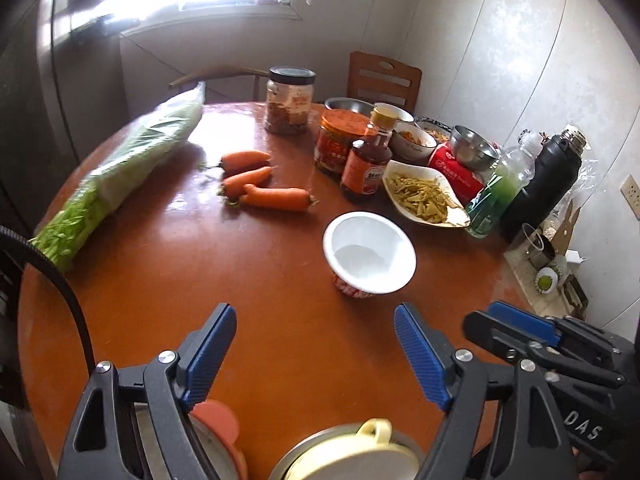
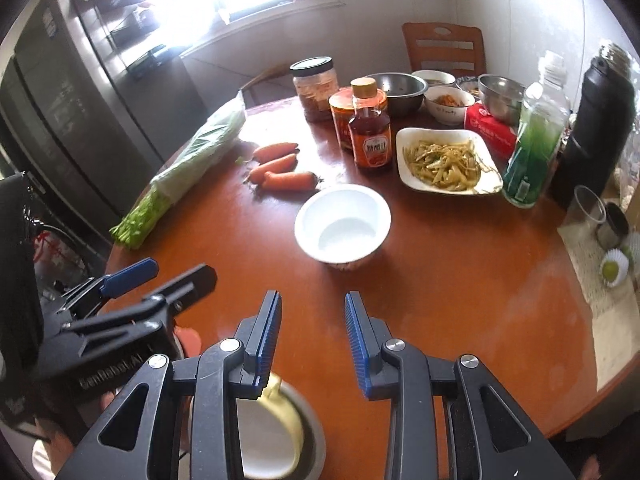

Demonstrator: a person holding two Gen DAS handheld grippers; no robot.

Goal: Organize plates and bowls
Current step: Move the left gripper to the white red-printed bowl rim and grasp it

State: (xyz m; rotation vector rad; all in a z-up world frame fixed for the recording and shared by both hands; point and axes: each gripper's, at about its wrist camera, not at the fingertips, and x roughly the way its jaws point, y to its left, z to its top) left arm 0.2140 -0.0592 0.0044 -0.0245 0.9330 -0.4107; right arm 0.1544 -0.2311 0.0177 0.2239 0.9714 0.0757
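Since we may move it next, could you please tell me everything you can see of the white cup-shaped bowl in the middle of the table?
The white bowl is a deep, flared tub, smooth like plastic or coated paper, with a broad rolled rim and a red printed band round its lower outside. It looks empty and clean inside. It stands upright on the brown round table, alone: the carrots and the dish of yellow-green vegetable strips lie near but apart, and neither gripper touches it.

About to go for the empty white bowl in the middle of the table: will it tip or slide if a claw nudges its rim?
The white bowl flares from a narrow red-patterned base to a wide rim, so a rim push could probably tip it. It is empty and looks thin-walled, so likely light. On the glossy table it may slide.
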